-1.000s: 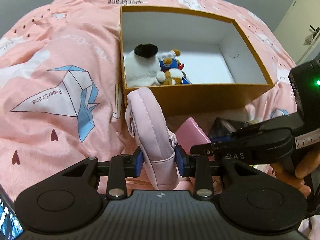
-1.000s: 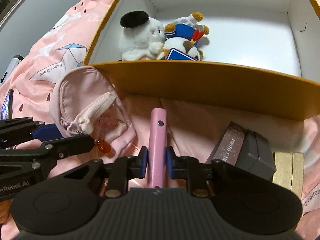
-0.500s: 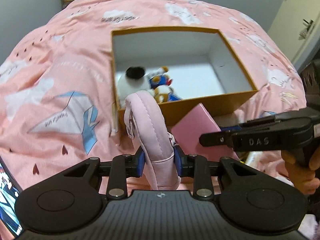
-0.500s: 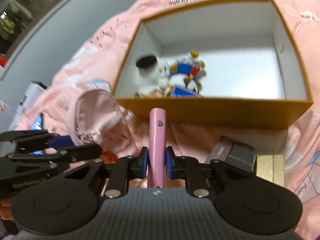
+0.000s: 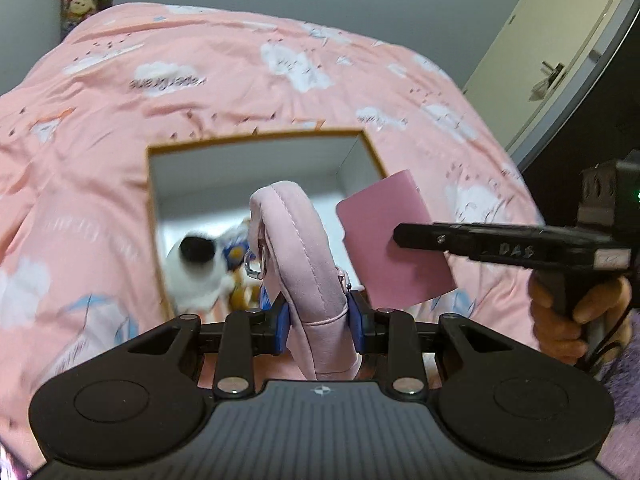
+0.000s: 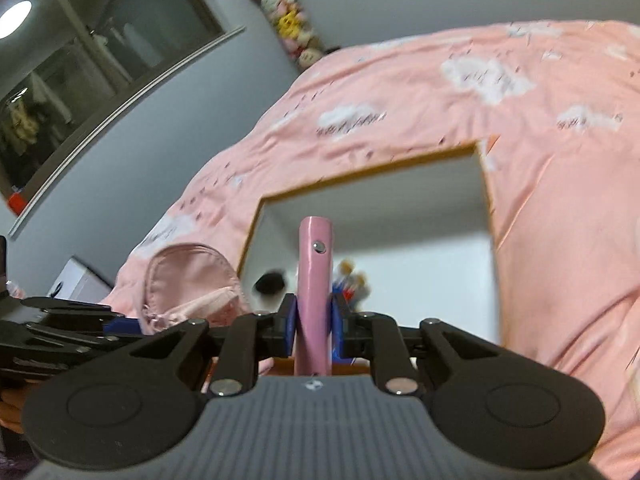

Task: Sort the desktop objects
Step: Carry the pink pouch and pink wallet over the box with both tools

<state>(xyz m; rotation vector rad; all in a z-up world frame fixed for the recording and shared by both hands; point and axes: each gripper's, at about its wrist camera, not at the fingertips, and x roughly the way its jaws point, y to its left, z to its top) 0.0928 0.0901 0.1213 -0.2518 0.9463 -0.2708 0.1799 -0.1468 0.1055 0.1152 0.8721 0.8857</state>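
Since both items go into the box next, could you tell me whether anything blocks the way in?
Nothing visible does. The box is open-topped; the pouch and the wallet are held up before it. Plush toys fill only one corner.

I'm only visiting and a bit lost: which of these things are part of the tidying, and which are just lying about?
Part of the job:
- pink pouch, clamped in the left hand-held gripper
- flat pink case, clamped in the right hand-held gripper
- open box
- plush toys inside it

Just lying about:
- pink bedspread
- shelf toys
- door

A bedroom: pink quilt [image 5: 224, 80] over a bed, plush toys [image 6: 288, 20] shelved.
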